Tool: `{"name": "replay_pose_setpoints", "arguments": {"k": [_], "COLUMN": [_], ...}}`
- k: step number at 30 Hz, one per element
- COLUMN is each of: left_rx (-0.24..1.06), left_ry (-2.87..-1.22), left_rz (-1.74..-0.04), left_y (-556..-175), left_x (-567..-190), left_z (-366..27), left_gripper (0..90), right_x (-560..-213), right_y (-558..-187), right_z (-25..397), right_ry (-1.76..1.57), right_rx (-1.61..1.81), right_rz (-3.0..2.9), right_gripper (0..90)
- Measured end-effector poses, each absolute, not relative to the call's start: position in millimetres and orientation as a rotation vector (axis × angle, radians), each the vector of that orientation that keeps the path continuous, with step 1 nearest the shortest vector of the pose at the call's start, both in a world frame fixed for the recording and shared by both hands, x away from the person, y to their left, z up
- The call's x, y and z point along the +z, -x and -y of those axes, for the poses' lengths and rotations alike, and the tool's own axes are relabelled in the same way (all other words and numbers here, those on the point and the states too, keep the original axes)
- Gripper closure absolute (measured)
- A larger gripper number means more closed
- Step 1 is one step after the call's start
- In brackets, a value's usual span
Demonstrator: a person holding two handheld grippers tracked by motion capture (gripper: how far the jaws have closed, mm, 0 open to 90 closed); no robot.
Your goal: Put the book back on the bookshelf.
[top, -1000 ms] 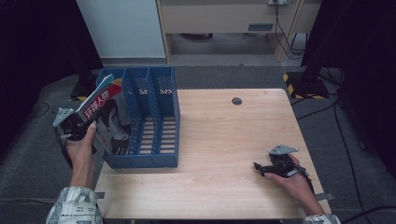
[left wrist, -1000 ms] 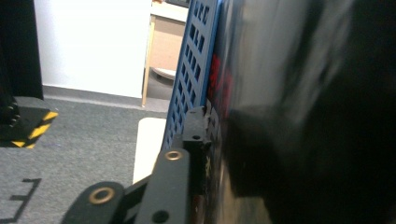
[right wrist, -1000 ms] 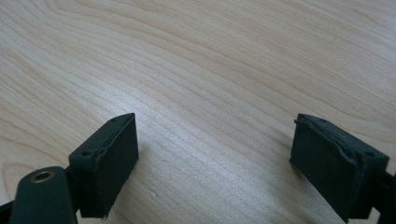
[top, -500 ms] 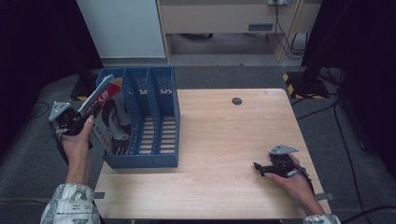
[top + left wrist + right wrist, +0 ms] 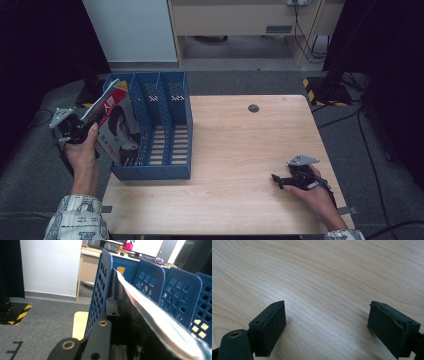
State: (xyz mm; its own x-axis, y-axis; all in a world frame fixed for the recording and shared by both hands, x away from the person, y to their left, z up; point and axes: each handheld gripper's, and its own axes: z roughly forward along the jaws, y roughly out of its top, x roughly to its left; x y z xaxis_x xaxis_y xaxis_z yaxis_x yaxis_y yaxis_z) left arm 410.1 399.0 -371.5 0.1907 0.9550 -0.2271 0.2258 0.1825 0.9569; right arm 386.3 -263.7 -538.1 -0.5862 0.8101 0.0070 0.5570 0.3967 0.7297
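My left gripper is clamped on a magazine, its jaws closed over the lower left edge of the cover. From the left gripper view I look straight along a black jaw pressed flat against the dark back of the magazine, whose pale page edges run up and away to the right. The magazine stands tilted, top leaning left, in the leftmost compartment of the blue file rack, with its lower end down inside the slot (how deep it sits, I cannot tell from here). The gripper itself hangs just outside the rack's left wall, beyond the table's edge, over the grey carpet.

My right gripper rests well apart from all that, on the near right part of the wooden table. Its jaws stand wide open with nothing between them, just bare wood grain. A small dark disc lies near the table's far edge.
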Motion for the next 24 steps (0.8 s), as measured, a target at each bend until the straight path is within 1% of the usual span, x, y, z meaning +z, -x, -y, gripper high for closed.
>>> {"name": "replay_pose_setpoints", "arguments": {"k": [24], "left_rx": [0.834], "left_ry": [-1.25], "left_rz": [-1.239], "left_y": [-408.3], "left_x": [-365.4], "left_z": [-398.9], "left_gripper": [86.7], "right_x": [-538.1], "right_y": [-386.3], "right_z": [263.7], "right_ry": [-1.184], "right_rx": [1.006], "right_rz": [-2.31], "right_gripper": [15.1]}}
